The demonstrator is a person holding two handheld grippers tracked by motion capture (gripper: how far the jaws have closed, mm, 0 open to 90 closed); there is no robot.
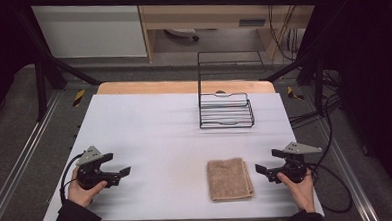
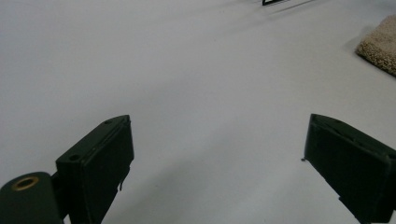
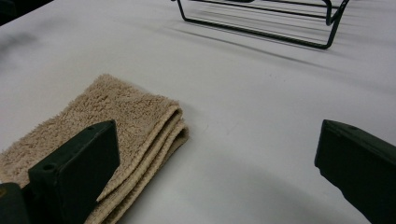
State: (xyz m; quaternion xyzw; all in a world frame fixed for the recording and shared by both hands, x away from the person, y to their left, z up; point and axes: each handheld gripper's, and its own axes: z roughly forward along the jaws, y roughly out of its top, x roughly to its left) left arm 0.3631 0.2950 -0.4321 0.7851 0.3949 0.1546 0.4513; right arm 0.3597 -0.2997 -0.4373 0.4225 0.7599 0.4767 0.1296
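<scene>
A folded tan towel (image 1: 229, 178) lies flat on the white table (image 1: 160, 137), near the front edge and right of centre. My left gripper (image 1: 122, 171) rests at the front left, held in a hand, jaws wide apart with bare tabletop between them (image 2: 217, 154); the towel's corner (image 2: 380, 42) shows far off. My right gripper (image 1: 260, 169) sits just right of the towel, pointing at it. Its jaws stand open (image 3: 217, 163), the left one over the towel's folded edge (image 3: 135, 126), nothing gripped.
A black wire rack (image 1: 225, 101) with a tall back frame stands at the table's far side, right of centre; its base (image 3: 261, 18) shows in the right gripper view. A wooden strip (image 1: 183, 86) borders the far edge. Cables trail off to the right.
</scene>
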